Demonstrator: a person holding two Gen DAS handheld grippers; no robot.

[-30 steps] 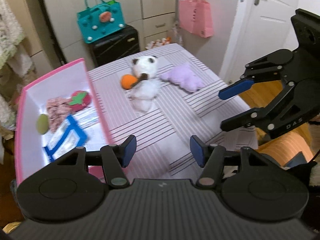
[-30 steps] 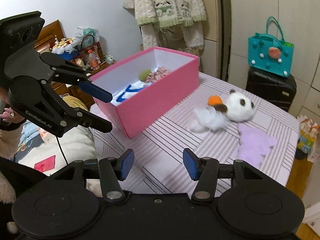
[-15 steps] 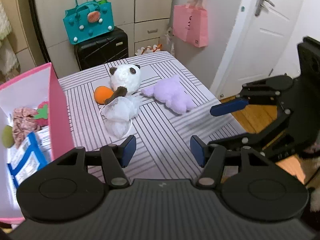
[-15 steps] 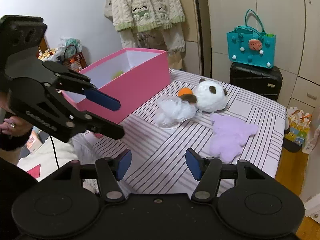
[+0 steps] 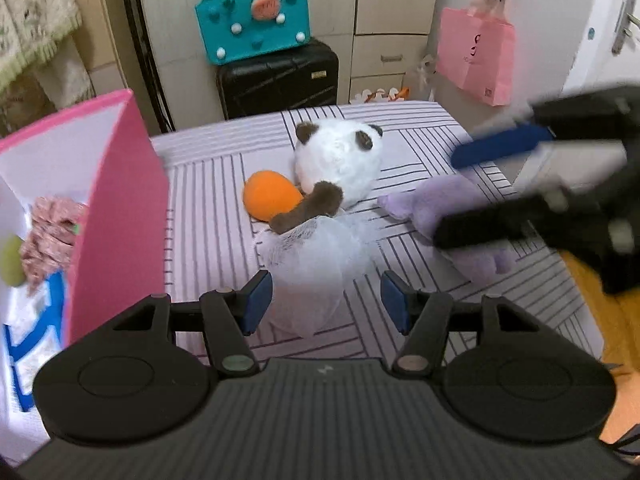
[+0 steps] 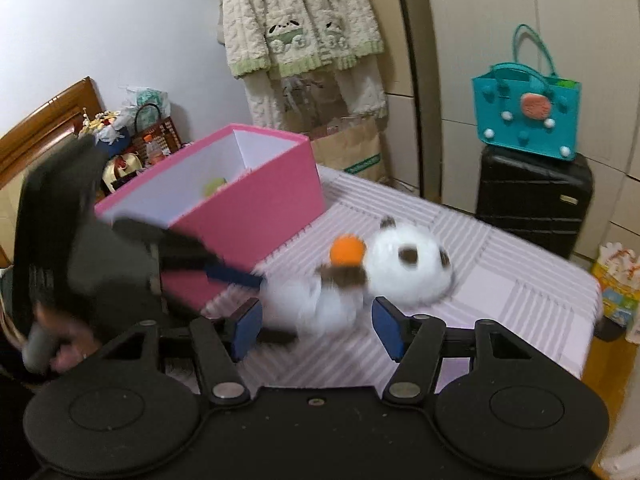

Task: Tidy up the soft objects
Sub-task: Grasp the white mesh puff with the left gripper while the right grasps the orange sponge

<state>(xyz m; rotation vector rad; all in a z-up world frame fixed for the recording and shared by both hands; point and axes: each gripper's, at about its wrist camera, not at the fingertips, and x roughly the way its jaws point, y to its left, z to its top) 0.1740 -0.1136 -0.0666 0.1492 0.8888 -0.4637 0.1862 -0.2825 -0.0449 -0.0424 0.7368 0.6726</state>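
A white mesh puff (image 5: 316, 256) lies on the striped table (image 5: 208, 208), with a panda plush (image 5: 340, 160), an orange ball (image 5: 270, 194) and a purple plush (image 5: 460, 216) behind it. My left gripper (image 5: 326, 300) is open, its fingers on either side of the puff's near end. My right gripper (image 6: 316, 322) is open and blurred, just in front of the puff (image 6: 332, 304) and panda (image 6: 408, 268). It also shows in the left wrist view (image 5: 472, 196), above the purple plush. The pink box (image 5: 116, 216) stands at the left with soft items inside.
A black suitcase (image 5: 280, 76) with a teal bag (image 5: 252, 16) stands behind the table. A pink paper bag (image 5: 476, 56) hangs at the right by a white door. Knitted clothes (image 6: 296, 16) hang on the wall. The wooden floor lies beyond the table's right edge.
Both grippers have moved forward toward the toys. The left one now has the mesh puff between its open fingers. The right one has swung in over the purple plush.
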